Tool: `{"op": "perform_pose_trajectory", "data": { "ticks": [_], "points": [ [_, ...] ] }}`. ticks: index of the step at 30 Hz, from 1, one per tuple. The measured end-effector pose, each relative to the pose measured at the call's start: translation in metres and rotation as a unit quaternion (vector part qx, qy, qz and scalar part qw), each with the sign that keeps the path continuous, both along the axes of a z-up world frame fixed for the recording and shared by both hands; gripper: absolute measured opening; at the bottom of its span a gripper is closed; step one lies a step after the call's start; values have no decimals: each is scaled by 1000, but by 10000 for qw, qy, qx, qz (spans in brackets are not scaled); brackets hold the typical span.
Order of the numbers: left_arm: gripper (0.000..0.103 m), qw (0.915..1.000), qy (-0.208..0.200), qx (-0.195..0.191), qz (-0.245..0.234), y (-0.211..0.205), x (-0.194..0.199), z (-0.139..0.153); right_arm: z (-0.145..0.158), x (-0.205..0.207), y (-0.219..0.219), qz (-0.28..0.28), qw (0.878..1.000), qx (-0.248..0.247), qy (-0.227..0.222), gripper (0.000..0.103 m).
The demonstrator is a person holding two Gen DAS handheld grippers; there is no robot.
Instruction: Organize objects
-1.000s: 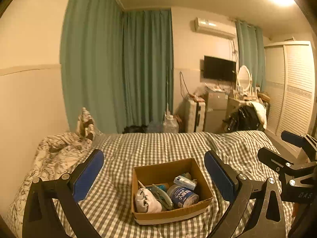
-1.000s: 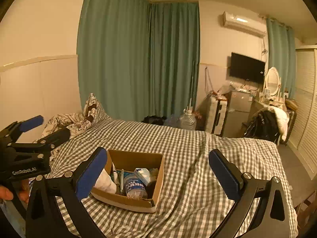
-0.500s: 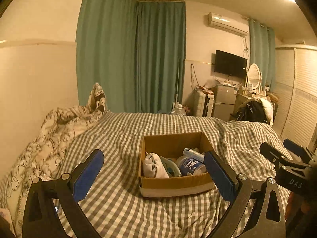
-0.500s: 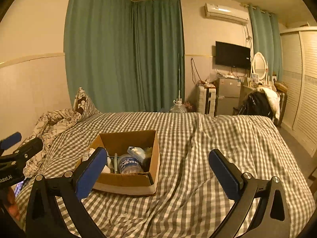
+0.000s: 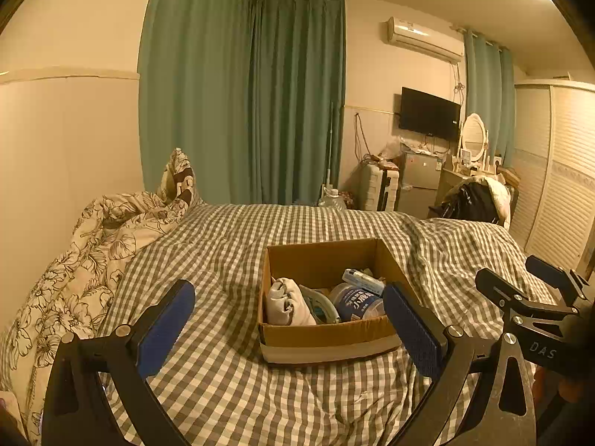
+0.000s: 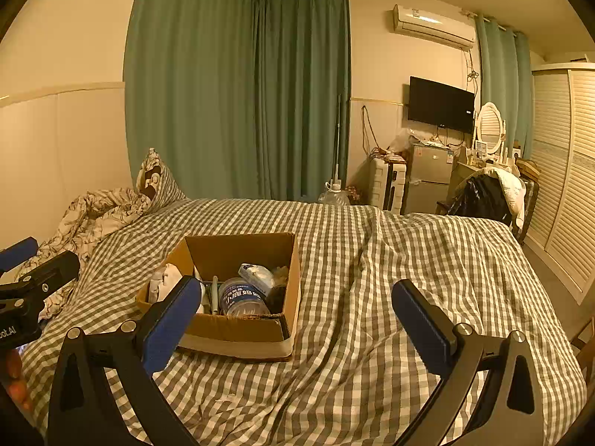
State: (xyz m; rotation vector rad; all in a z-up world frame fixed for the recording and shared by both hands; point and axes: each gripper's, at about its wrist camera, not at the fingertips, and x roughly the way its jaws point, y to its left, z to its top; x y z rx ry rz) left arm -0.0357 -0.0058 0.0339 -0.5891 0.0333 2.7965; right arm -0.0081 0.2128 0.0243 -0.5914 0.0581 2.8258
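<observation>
Right now the biggest worry is the bed (image 6: 409, 267) itself: its checked cover is soft and rumpled, so anything set down or pressed on it could tip or sink, and the cardboard box (image 5: 327, 338) sitting in the middle of it has no firm footing. Push on one wall and the box would likely slide or tilt rather than stay put. Both claws are spread wide and hold nothing, the left claw (image 5: 290, 327) hanging just in front of the box and the right claw (image 6: 297, 329) off to its right side, over bare cover. Inside, things are packed close: a white cloth bundle (image 5: 288, 303) at the left, a blue-labelled jar (image 5: 357, 303) lying beside it, and a small packet (image 5: 362, 281) resting behind the jar. Reaching for one could easily snag or drag its neighbour, and the round jar looks likely to slip from flat pads.
</observation>
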Motion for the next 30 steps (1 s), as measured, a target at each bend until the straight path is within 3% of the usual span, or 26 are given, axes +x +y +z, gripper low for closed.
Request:
{"op": "perform_pose_trajectory", "data": {
  "ticks": [30],
  "points": [
    [103, 9999, 9, -163, -14, 6, 2, -6, -2, 0, -3, 34, 10000, -14, -66, 103]
  ]
}}
